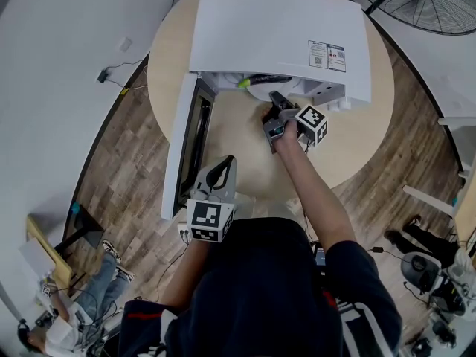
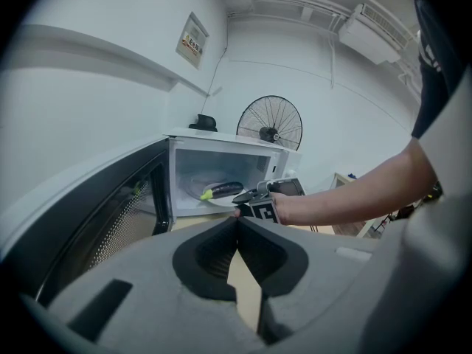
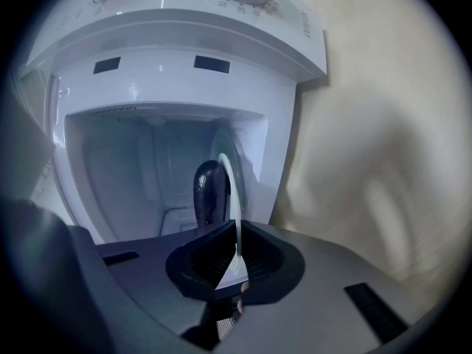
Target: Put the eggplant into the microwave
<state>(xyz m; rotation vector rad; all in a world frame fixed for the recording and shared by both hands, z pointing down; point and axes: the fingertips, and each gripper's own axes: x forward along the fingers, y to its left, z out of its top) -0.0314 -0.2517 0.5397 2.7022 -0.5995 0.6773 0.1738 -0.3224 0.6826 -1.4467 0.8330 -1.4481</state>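
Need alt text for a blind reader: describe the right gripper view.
The right claw is shut on the rim of a white plate that carries a dark eggplant. Plate and eggplant sit inside the open white microwave, which fills most of the view.

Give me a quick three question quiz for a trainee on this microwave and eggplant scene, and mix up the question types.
1. True or false: the microwave has its door shut.
2. What is the right gripper clamped on? A) the door B) the rim of the plate C) nothing
3. Fill in: the left gripper is ___ and holds nothing.

Key:
1. False, the door stands open.
2. B. The plate carries the eggplant and lies inside the microwave.
3. Shut.
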